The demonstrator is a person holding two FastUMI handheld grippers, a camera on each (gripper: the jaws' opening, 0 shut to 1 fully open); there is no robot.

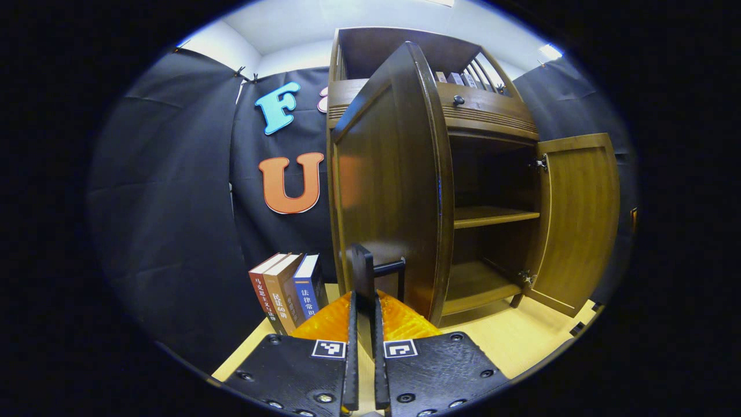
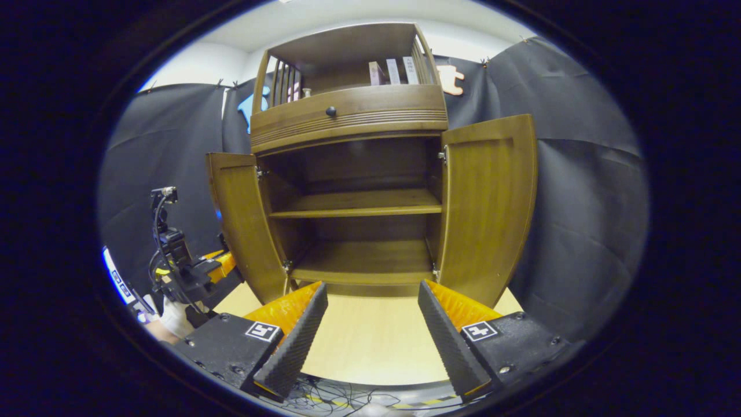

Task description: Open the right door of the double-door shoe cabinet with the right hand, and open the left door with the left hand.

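Note:
The brown wooden shoe cabinet (image 2: 353,116) stands with both doors swung open, baring two empty shelves (image 2: 359,202). In the left gripper view the left door (image 1: 393,185) stands edge-on right ahead, and my left gripper (image 1: 363,307) is shut on its black bar handle (image 1: 362,269). The right door (image 1: 579,220) hangs open at the far right. In the right gripper view my right gripper (image 2: 370,330) is open and holds nothing, a short way back from the cabinet's front, between the left door (image 2: 246,226) and the right door (image 2: 489,208). The left gripper (image 2: 191,272) and a gloved hand (image 2: 171,318) show at the far left.
Three books (image 1: 286,289) stand upright left of the cabinet against the black cloth. A drawer with a round knob (image 2: 330,111) sits above the doors, and more books (image 2: 393,72) stand on the top shelf. The cabinet rests on a light wooden surface (image 2: 365,341). Cables (image 2: 341,399) lie at its near edge.

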